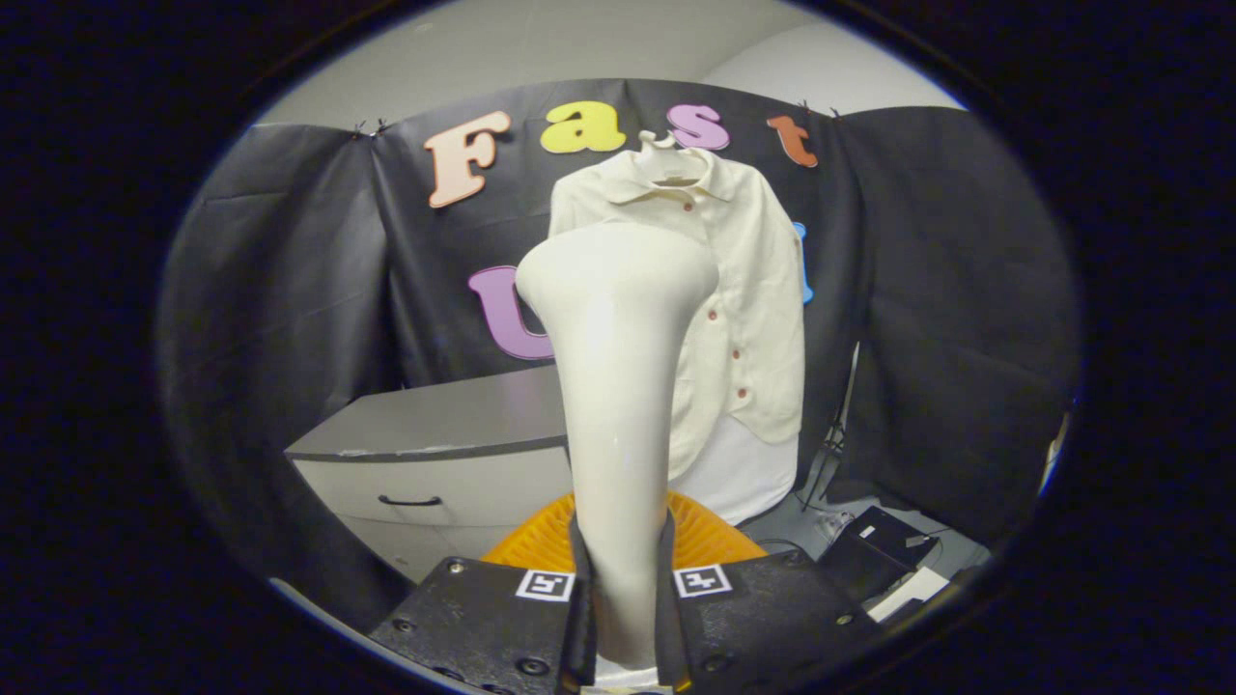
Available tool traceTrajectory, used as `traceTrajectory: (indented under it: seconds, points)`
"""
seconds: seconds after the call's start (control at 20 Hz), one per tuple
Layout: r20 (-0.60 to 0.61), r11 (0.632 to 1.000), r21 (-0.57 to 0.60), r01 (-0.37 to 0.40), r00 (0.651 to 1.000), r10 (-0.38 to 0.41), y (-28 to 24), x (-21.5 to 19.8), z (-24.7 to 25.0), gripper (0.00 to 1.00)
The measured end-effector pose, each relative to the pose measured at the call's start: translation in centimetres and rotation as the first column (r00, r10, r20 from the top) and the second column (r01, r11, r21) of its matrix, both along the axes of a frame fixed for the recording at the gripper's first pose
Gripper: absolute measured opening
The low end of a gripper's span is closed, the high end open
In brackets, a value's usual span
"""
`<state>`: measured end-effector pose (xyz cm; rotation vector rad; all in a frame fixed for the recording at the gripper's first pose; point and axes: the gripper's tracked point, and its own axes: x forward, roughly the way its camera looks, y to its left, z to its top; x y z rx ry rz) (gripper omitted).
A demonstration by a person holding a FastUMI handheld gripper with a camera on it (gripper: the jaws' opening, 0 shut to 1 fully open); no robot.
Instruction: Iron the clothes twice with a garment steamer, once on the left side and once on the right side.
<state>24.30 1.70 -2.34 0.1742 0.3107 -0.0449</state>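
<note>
While the grey cabinet [435, 454] with its dark drawer handle sits off to the left against the booth cloth, the action is centre. Claw [623, 618] is clamped on the garment steamer [618, 386], both fingers pressing the lower handle, one each side. Steamer stands upright between the fingers, wide head up top, overlapping the left half of the shirt [734, 290] from this angle. Can't tell if the head actually touches the fabric or hangs short of it. Orange ribbed thing [705, 536] just behind the fingers, low down, unclear what it is.

Shirt is cream, buttoned, on a hanger [666, 154] against the back cloth, right of and behind the steamer head. Below its hem a white panel [744, 473]. Further right, cables and a dark box [874, 550] on the floor.

Progress, judged: steamer is picked up and aimed at the left side near chest height. No sign either pass is finished; fabric gives no clue. Likely at or near the left pass, right-side pass remaining.
</note>
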Motion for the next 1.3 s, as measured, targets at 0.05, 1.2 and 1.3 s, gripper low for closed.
traceTrajectory:
  seconds: [0.05,1.2,1.3]
  points:
    - [0.006,1.0,0.004,-0.022,1.0,0.022,1.8,-1.0,0.8,0.23]
    - [0.118,0.993,0.049,-0.105,0.988,0.099,0.2,-24.2,7.1,0.23]
    - [0.119,0.994,0.046,-0.102,0.988,0.096,-0.4,-24.6,7.1,0.23]
